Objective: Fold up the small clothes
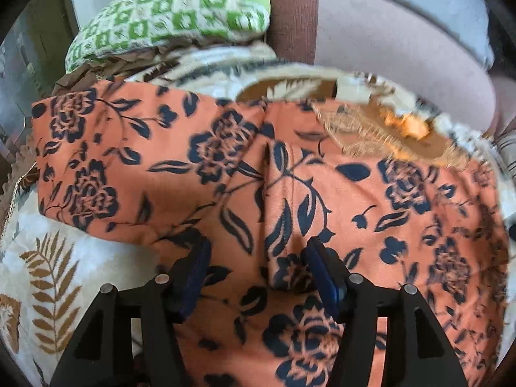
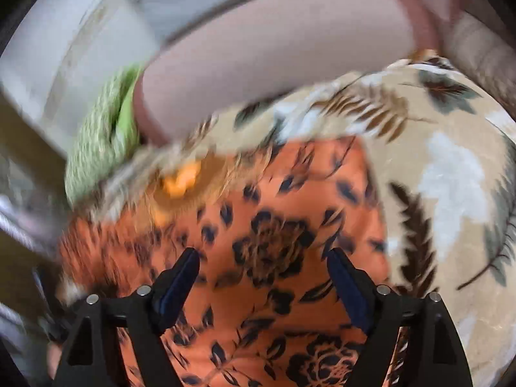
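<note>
An orange garment with dark navy flowers (image 1: pixel 290 177) lies spread on a leaf-print bedspread (image 1: pixel 48 274). In the left wrist view its left part is folded over and a ridge runs down its middle. My left gripper (image 1: pixel 258 258) is open just above the cloth, its jaws either side of the ridge. The garment also shows in the right wrist view (image 2: pixel 274 242), blurred by motion. My right gripper (image 2: pixel 262 262) is open over the garment's right part, with nothing between its jaws.
A green and white patterned pillow (image 1: pixel 167 13) lies at the back left. A pinkish-grey padded headboard (image 1: pixel 387 42) runs behind the bed. A small orange patch (image 1: pixel 409 125) sits on the bedspread by the garment's far edge. The bedspread (image 2: pixel 451 177) stretches to the right.
</note>
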A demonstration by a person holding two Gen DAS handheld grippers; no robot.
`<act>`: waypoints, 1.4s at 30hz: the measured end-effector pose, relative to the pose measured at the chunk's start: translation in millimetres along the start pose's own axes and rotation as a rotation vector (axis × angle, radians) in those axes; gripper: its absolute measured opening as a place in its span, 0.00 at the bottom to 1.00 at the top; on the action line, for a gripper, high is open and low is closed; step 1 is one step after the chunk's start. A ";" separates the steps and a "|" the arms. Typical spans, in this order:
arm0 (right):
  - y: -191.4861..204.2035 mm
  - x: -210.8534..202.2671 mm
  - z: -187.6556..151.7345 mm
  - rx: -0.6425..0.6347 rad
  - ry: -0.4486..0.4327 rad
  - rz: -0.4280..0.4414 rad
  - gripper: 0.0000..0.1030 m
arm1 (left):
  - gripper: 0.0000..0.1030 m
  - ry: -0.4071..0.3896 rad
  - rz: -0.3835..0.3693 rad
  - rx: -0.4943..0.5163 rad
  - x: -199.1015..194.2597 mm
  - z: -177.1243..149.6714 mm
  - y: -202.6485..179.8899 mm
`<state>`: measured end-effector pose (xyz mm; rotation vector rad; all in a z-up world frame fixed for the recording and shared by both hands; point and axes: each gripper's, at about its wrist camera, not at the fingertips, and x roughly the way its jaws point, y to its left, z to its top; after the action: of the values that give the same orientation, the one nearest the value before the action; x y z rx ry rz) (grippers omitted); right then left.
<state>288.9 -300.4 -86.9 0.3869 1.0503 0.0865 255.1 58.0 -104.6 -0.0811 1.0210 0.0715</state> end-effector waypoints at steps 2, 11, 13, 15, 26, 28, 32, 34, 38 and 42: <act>-15.8 17.6 -5.3 0.077 0.039 -0.026 0.81 | 0.61 -0.036 -0.059 -0.044 -18.4 -1.7 25.2; 11.9 6.8 -12.0 0.028 0.003 -0.055 0.82 | 0.72 -0.056 -0.335 -0.706 -22.2 -18.1 259.3; 13.2 4.9 -12.7 0.030 -0.003 -0.057 0.82 | 0.72 -0.022 -0.387 -0.817 -7.3 -16.3 294.7; 10.8 4.4 -11.8 0.024 -0.005 -0.062 0.82 | 0.72 0.004 -0.395 -0.861 4.5 -12.2 313.3; -1.0 6.5 -16.2 0.009 -0.018 -0.042 0.83 | 0.14 0.061 -0.245 -0.787 32.9 29.3 311.8; -1.3 6.2 -16.0 0.010 -0.020 -0.037 0.83 | 0.14 0.041 -0.242 -0.801 30.2 26.9 311.7; -3.3 5.4 -16.8 0.009 -0.024 -0.026 0.83 | 0.09 -0.002 -0.210 -0.758 15.7 28.7 304.2; -4.3 4.5 -17.5 0.016 -0.032 -0.015 0.83 | 0.09 -0.047 -0.209 -0.743 1.6 36.6 298.7; -5.0 4.7 -17.5 0.017 -0.034 -0.006 0.83 | 0.09 -0.235 -0.156 -0.578 -59.1 65.4 254.4; -5.3 5.4 -19.0 0.019 -0.047 -0.004 0.85 | 0.09 -0.438 -0.107 -0.332 -118.1 94.6 163.5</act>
<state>274.7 -298.8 -101.5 0.4027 1.0058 0.0638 258.0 227.6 39.8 -0.4048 0.5586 0.1538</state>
